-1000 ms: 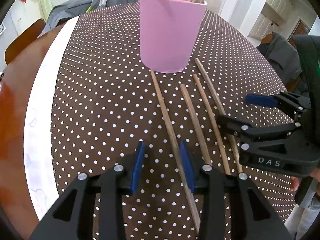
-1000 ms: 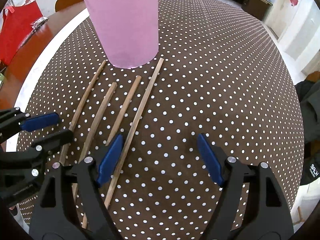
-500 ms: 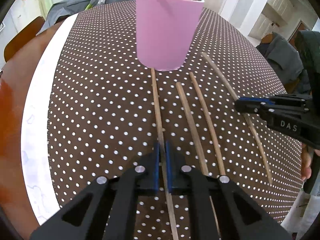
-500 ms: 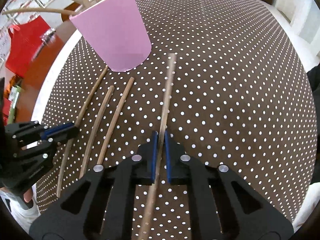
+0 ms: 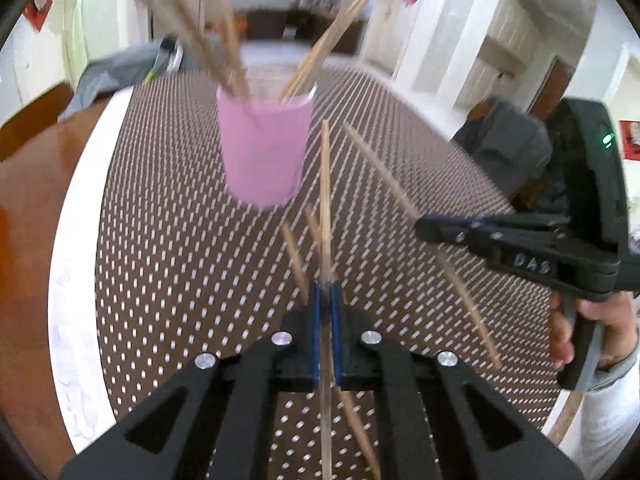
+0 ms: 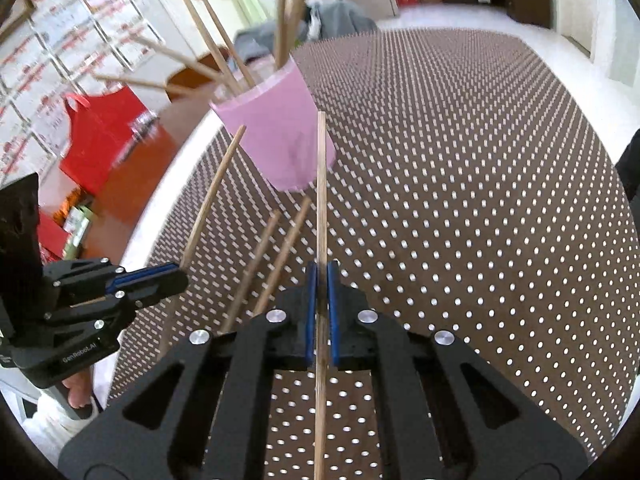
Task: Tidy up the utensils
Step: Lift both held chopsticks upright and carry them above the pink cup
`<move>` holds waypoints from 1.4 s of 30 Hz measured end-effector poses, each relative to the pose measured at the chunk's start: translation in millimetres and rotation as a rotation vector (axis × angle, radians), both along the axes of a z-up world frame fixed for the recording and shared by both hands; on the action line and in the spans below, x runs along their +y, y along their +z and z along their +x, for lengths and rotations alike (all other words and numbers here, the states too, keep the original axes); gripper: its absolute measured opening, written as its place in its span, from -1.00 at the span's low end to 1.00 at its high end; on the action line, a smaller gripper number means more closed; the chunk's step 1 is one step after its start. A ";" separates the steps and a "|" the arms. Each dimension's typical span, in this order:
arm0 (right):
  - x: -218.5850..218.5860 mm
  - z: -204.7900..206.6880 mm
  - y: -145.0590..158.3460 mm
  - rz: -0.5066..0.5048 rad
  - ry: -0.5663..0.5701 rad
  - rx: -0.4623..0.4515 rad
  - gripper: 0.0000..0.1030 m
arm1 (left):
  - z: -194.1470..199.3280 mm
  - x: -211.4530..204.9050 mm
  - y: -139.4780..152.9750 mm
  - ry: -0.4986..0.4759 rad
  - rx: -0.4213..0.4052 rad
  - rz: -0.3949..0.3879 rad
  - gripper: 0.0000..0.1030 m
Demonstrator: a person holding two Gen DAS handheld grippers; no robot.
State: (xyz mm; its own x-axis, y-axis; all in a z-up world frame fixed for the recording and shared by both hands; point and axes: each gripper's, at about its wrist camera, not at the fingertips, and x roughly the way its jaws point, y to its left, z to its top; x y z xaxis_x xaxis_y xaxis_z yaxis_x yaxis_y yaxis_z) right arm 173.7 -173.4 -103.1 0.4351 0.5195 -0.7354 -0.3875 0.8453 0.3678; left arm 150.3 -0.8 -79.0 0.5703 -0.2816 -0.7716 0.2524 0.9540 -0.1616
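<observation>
A pink cup (image 5: 264, 152) (image 6: 280, 136) holding several wooden chopsticks stands on the dotted brown tablecloth. My left gripper (image 5: 326, 300) is shut on a wooden chopstick (image 5: 326, 200) and holds it lifted, pointing toward the cup. My right gripper (image 6: 320, 280) is shut on another chopstick (image 6: 321, 192), also lifted off the cloth. Each gripper shows in the other's view, the right one (image 5: 436, 226) with its stick (image 5: 384, 172), the left one (image 6: 176, 276) with its stick (image 6: 212, 196). Two chopsticks (image 6: 276, 252) still lie on the cloth below the cup.
The tablecloth (image 6: 460, 200) covers a round wooden table (image 5: 36, 200) with a white border strip (image 5: 76, 220). A red bag (image 6: 96, 136) sits at the table's far left side. Grey clothing (image 5: 508, 144) hangs on a chair beyond the table.
Both grippers have risen from the cloth, each lifting its gripped chopstick. The views now tilt up and show the cup's rim and the room behind.
</observation>
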 end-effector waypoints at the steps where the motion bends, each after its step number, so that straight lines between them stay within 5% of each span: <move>1: -5.2 -4.0 7.1 0.024 -0.003 -0.028 -0.89 | -2.9 -1.6 5.6 -0.001 -0.034 -0.005 -0.89; 9: -26.1 -15.3 63.6 0.137 -0.007 -0.246 -0.89 | -13.8 -4.7 67.0 0.055 -0.352 -0.060 -0.89; 20: -8.7 -11.5 102.9 0.271 -0.119 -0.499 -0.88 | -7.5 3.1 105.8 0.127 -0.687 -0.200 -0.89; 25: 6.6 -4.1 112.7 0.311 -0.183 -0.622 -0.88 | 4.5 11.5 109.7 0.195 -0.778 -0.237 -0.89; 33: 25.0 17.0 107.9 0.361 -0.252 -0.772 -0.88 | 32.4 10.5 104.7 0.274 -0.879 -0.186 -0.89; 42: 36.7 44.2 94.9 0.399 -0.291 -0.809 -0.88 | 53.8 16.7 91.3 0.311 -0.964 -0.183 -0.89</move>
